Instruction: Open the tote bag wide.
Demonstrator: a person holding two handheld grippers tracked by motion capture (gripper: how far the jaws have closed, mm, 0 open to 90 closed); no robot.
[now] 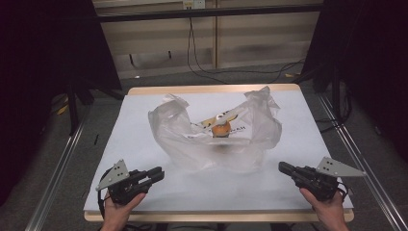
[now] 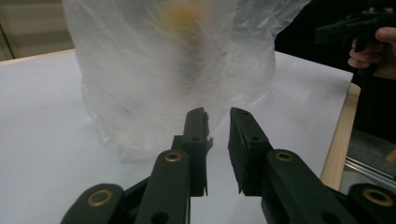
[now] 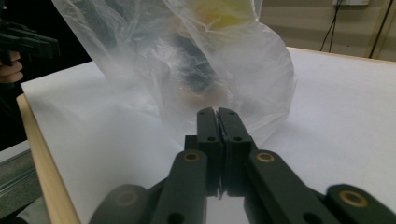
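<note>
**Bag at table centre, both grippers held back empty**

On the white table [image 1: 144, 192] a clear plastic bag [image 1: 183, 139] stood crumpled at the centre, its handles spread toward ten and two o'clock. Inside it lay an orange item [image 1: 222, 130], with a pale strip across its top; what they were could not be told. At seven o'clock from the bag, the left gripper [image 1: 158, 174] rested near the table's front edge, pointing toward the bag and well apart from it. In the left gripper view its jaws stood nearly closed, a narrow gap between them and nothing in it. At five o'clock the right gripper [image 1: 283, 167] pointed inward too. Its jaws were clenched, pads touching, gripping nothing, just short of the bag.
</note>
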